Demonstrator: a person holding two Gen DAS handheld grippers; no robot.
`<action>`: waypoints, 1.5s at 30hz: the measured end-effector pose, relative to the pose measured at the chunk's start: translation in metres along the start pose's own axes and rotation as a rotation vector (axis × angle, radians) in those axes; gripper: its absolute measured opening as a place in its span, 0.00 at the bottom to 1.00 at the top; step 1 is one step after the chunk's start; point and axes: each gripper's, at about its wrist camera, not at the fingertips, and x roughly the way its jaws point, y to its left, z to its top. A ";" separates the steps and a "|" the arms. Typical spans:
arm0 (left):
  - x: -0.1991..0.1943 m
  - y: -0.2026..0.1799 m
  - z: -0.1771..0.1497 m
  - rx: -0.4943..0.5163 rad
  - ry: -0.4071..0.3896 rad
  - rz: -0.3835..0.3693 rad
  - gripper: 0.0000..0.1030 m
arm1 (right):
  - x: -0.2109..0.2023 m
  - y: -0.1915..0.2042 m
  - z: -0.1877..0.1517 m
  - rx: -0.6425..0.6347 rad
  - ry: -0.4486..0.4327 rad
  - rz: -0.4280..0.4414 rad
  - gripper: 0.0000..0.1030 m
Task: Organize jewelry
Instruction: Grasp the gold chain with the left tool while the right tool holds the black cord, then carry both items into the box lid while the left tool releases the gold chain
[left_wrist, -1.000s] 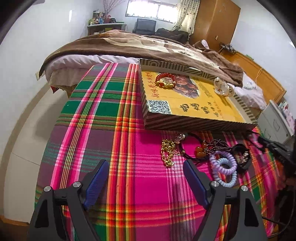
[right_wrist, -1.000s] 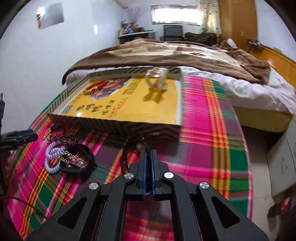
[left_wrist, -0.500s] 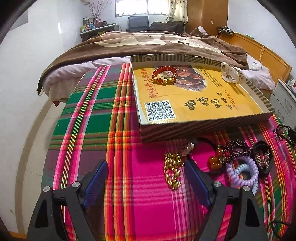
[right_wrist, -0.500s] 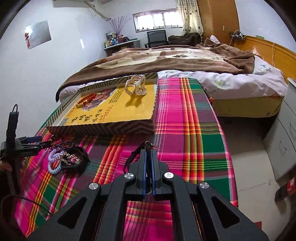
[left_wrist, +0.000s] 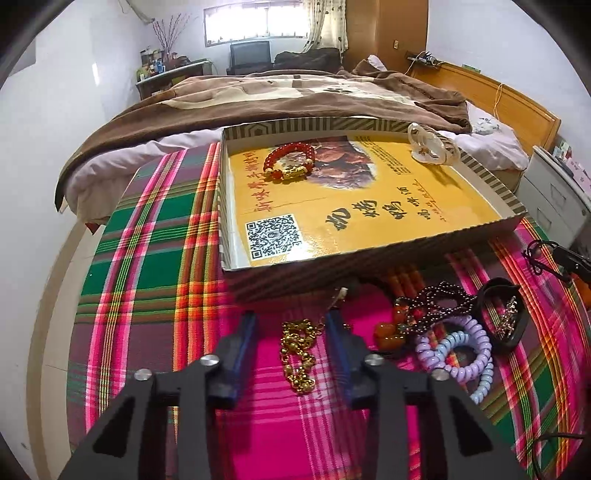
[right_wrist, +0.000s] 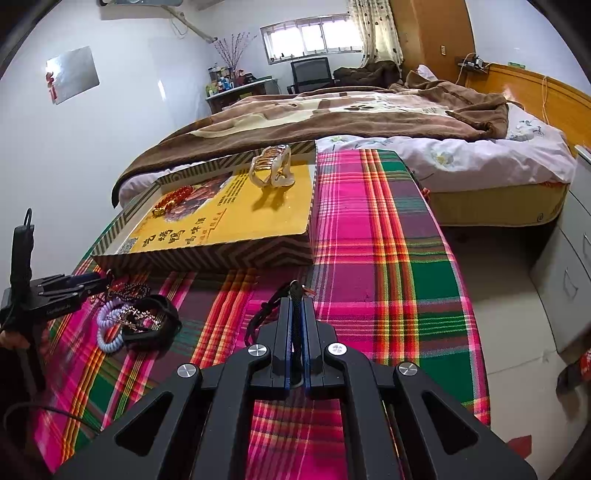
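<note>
A yellow box lid (left_wrist: 369, 218) on the plaid cloth holds a red bead bracelet (left_wrist: 290, 160) and a clear hair claw (left_wrist: 430, 146). In front of it lies a jewelry pile: gold chain (left_wrist: 299, 354), dark bead strand (left_wrist: 439, 301), purple coil ties (left_wrist: 458, 350), black band (left_wrist: 506, 314). My left gripper (left_wrist: 291, 325) is open, low over the cloth, its fingers either side of the gold chain. My right gripper (right_wrist: 295, 314) is shut on a black cord necklace (right_wrist: 267, 314), held above the cloth right of the pile (right_wrist: 133, 321).
The plaid-covered table (right_wrist: 388, 258) stands against a bed with a brown blanket (right_wrist: 332, 114). White drawers (right_wrist: 569, 273) stand at the right, past the table's edge. The left gripper's body (right_wrist: 48, 295) shows at the right view's left side.
My left gripper has moved forward and down over the gold chain and narrowed its opening around it. My right gripper has lifted back with the black cord held.
</note>
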 end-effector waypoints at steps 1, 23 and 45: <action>-0.001 0.000 0.000 -0.004 -0.001 -0.004 0.15 | -0.001 0.000 0.000 0.000 -0.001 0.000 0.04; -0.039 0.021 0.002 -0.109 -0.071 -0.056 0.04 | -0.015 0.010 0.005 -0.009 -0.047 0.015 0.04; -0.100 0.024 0.049 -0.097 -0.222 -0.087 0.04 | -0.050 0.036 0.056 -0.081 -0.182 0.040 0.04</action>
